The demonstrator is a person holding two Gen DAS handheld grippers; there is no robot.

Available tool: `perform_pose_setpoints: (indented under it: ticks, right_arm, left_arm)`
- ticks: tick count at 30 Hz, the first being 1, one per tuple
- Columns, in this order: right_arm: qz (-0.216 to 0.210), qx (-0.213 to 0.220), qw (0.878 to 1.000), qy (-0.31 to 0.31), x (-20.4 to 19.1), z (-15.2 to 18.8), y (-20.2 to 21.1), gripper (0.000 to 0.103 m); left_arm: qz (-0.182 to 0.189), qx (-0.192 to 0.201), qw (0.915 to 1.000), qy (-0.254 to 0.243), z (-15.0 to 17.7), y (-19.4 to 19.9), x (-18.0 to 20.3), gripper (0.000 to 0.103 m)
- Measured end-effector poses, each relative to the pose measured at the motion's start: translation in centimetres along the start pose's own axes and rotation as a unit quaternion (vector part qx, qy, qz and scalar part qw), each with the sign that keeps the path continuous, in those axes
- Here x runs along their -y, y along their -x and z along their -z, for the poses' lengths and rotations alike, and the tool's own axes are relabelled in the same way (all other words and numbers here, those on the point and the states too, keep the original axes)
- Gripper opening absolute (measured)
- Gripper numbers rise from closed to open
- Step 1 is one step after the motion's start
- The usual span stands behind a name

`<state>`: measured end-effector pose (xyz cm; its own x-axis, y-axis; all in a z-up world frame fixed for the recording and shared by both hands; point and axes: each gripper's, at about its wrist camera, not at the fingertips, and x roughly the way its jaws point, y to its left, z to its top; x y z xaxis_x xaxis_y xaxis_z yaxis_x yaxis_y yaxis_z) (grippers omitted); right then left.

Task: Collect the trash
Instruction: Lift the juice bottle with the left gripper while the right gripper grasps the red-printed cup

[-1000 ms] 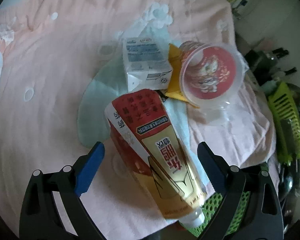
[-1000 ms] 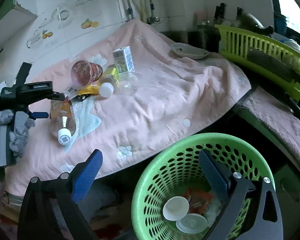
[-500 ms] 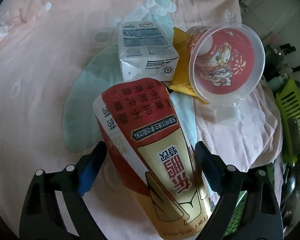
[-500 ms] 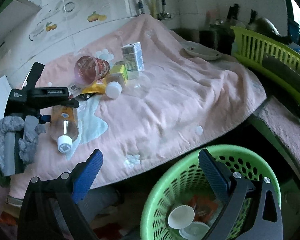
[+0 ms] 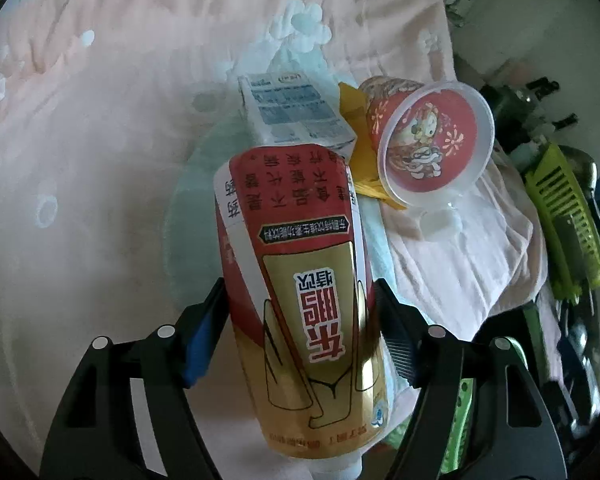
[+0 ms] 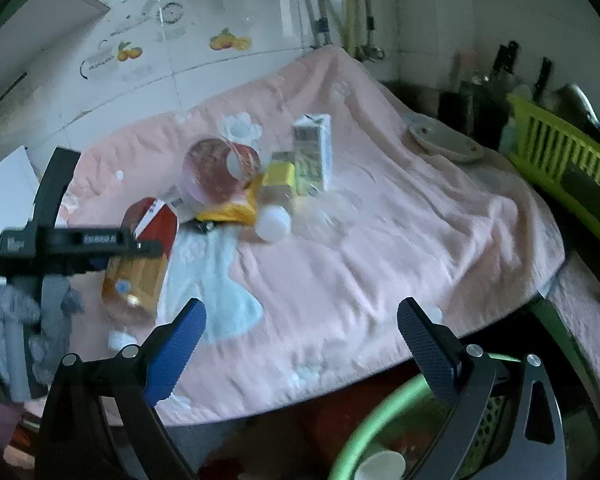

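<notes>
I am closing my left gripper (image 5: 300,312) on the bottle (image 5: 300,292), its jaws pressing both sides. The bottle is lying on the pink cloth (image 5: 100,160), long axis running along my fingers, cap toward me. My right gripper (image 6: 300,332) is hanging open, empty, by the basket (image 6: 380,436).

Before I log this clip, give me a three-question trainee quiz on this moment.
1. True or false: the left gripper has its jaws around the red and gold bottle.
2. Which item lies on its side with its mouth toward the left camera? A) milk carton B) clear printed cup
3. Fill in: the right gripper holds ____.

Key: 1 true; 2 B; 3 nothing.
</notes>
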<state>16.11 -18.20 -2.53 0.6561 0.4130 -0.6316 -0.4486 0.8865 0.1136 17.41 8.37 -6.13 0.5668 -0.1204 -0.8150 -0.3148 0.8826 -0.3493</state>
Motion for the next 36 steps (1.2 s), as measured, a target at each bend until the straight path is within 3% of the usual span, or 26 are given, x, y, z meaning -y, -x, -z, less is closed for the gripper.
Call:
perform_pose_setpoints:
  ticks: [15, 26, 36]
  right_arm:
    - [-0.049, 0.01, 0.999, 0.005, -7.0, -7.9, -5.5, 0.093]
    - [-0.008, 0.019, 1.0, 0.005, -10.2, -12.1, -11.1, 0.094]
    - [0.031, -0.008, 0.999, 0.003, -10.4, -11.8, -15.3, 0.095]
  left_arm:
    - [0.015, 0.025, 0.9996, -0.006, -0.6, 3.4, -4.8, 0.067]
    - [0.027, 0.022, 0.9993, -0.015, -1.0, 3.5, -6.4, 0.067]
    - [0.038, 0.019, 0.9989, -0.017, -1.2, 3.4, -7.0, 0.067]
